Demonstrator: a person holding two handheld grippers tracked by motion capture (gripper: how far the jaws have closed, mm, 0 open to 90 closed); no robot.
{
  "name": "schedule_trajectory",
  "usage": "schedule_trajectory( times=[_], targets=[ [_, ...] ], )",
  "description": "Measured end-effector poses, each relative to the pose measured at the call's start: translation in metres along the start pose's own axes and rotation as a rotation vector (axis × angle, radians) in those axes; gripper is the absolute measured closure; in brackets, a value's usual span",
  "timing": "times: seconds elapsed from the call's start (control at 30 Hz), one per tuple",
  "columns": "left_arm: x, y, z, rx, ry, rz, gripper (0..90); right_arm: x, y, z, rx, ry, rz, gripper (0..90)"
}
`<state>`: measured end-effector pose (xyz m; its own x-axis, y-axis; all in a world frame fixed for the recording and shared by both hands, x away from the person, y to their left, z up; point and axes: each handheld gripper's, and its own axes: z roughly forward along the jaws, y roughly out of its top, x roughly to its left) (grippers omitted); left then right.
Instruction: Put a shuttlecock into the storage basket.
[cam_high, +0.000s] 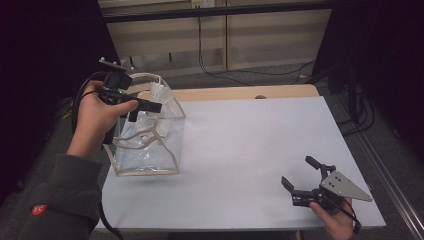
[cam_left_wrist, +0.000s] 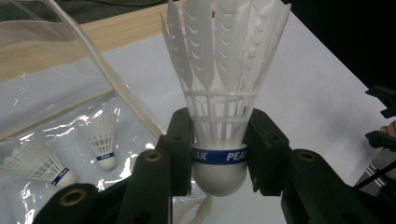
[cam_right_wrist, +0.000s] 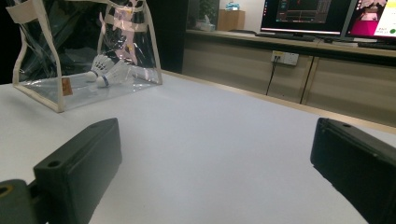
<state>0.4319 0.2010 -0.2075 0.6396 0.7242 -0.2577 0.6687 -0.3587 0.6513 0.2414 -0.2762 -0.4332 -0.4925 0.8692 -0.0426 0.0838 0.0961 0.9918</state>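
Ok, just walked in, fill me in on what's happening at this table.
A person is packing shuttlecocks into a clear bag. The left tool is clamped on a white shuttlecock at its cork, feathers up, held over the bag's open top. Two shuttlecocks already lie inside. The right tool sits open, holding nothing, near the table's right front corner.

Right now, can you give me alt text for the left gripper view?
The left tongs grip a white shuttlecock by its cork base, feathers pointing up, above a clear bag. Two more shuttlecocks lie inside the bag, on the white table.
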Motion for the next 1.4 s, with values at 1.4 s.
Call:
schedule_trajectory(
  times=[1.4],
  targets=[
    [0.024,-0.011,-0.009,-0.018,0.047,-0.029,64.8,0.000,0.000,0.000,0.000,0.000,0.001,2.1]
  ],
)
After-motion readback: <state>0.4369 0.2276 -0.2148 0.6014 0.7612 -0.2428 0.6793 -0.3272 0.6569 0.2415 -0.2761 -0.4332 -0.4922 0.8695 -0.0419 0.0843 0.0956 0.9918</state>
